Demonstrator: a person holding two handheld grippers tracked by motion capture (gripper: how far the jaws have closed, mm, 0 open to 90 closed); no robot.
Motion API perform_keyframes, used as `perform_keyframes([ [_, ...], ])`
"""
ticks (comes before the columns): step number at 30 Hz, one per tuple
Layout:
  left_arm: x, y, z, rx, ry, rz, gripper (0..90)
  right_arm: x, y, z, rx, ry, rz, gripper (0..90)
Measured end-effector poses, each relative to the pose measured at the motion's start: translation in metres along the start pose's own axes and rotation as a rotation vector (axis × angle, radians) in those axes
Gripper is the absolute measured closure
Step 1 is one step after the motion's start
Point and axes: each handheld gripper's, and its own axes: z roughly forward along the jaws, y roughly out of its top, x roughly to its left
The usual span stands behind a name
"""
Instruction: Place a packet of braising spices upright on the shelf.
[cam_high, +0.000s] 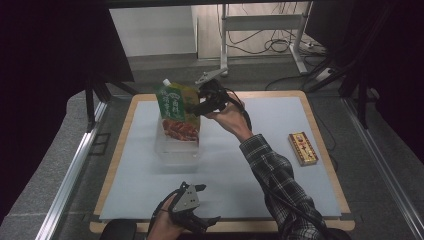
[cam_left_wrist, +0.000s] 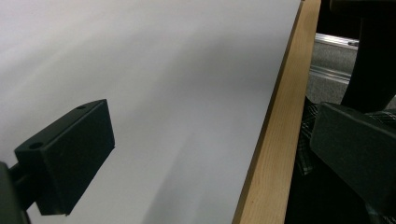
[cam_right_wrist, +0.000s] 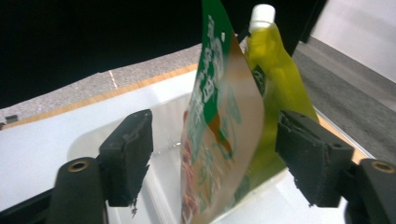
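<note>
- Right tongs (cam_right_wrist: 212, 154) stand open in my right gripper view, the two black pads clear on either side of the food pouch (cam_right_wrist: 224, 140); neither pad presses on it, so nothing is held.
- Left tongs (cam_left_wrist: 210, 154) stand wide open too, with nothing between the pads; they hover low over the near edge of the counter (cam_left_wrist: 266, 154), one pad above the white mat (cam_left_wrist: 163, 70), the other past the wooden rim.
- From the high view, I see the counter (cam_high: 320, 135) as a wooden board covered almost wholly by the white mat (cam_high: 240, 175).
- My right forearm, in a plaid sleeve (cam_high: 280, 185), reaches across the mat to the far left part of it, where the right tongs (cam_high: 192, 107) meet the pouch.
- My left hand (cam_high: 165, 222) rests at the near edge, holding the left tongs (cam_high: 202, 202).
- A clear plastic bin (cam_high: 177, 147) sits on the mat, far left of centre.
- Standing upright in that bin is the food pouch (cam_high: 175, 112), green on top with a red picture below.
- Just behind it stands a yellow-green spout pouch (cam_right_wrist: 271, 70) with a white cap (cam_right_wrist: 261, 11).
- A small patterned box (cam_high: 303, 148) lies flat near the counter's right edge, well apart from the bin.
</note>
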Motion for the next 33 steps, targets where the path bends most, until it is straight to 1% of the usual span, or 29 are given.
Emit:
perform_keyframes([
  [2,0.000,0.000,0.000,0.001,0.001,0.001,0.0,0.000,-0.003,-0.001,-0.005,0.000,0.006,25.9],
  [5,0.000,0.000,0.000,0.001,0.000,0.000,0.0,-0.001,-0.007,-0.003,-0.019,0.010,0.026,22.2],
  [9,0.000,0.000,0.000,0.000,0.000,-0.001,0.0,-0.002,-0.012,-0.005,-0.028,0.044,0.044,16.3],
  [12,0.000,0.000,0.000,0.000,0.000,-0.002,0.0,-0.002,-0.017,-0.006,-0.026,0.052,0.043,11.4],
  [14,0.000,0.000,0.001,0.001,0.000,-0.002,0.0,-0.002,-0.021,-0.007,-0.022,0.042,0.043,8.3],
  [16,0.000,0.000,0.001,0.001,0.000,-0.003,0.0,-0.001,-0.024,-0.009,-0.016,0.042,0.037,4.8],
  [19,0.000,0.000,0.001,0.002,-0.001,-0.003,0.0,0.000,-0.029,-0.011,-0.012,0.045,0.037,2.1],
  [22,0.000,0.000,0.001,0.004,0.000,-0.002,0.0,0.000,-0.032,-0.014,-0.010,0.041,0.029,0.3],
  [25,0.000,0.000,0.001,0.004,0.003,-0.004,0.0,0.001,-0.035,-0.018,-0.021,0.034,0.028,0.0],
  [28,0.001,0.000,0.001,0.001,0.004,-0.006,0.0,0.001,-0.038,-0.022,-0.016,0.030,0.014,0.0],
  [30,0.000,-0.001,0.001,-0.005,0.004,-0.014,0.0,0.001,-0.041,-0.024,-0.006,0.038,0.012,0.0],
  [33,0.000,-0.001,0.002,-0.006,0.004,-0.013,0.0,0.001,-0.046,-0.027,-0.003,0.039,0.009,0.0],
])
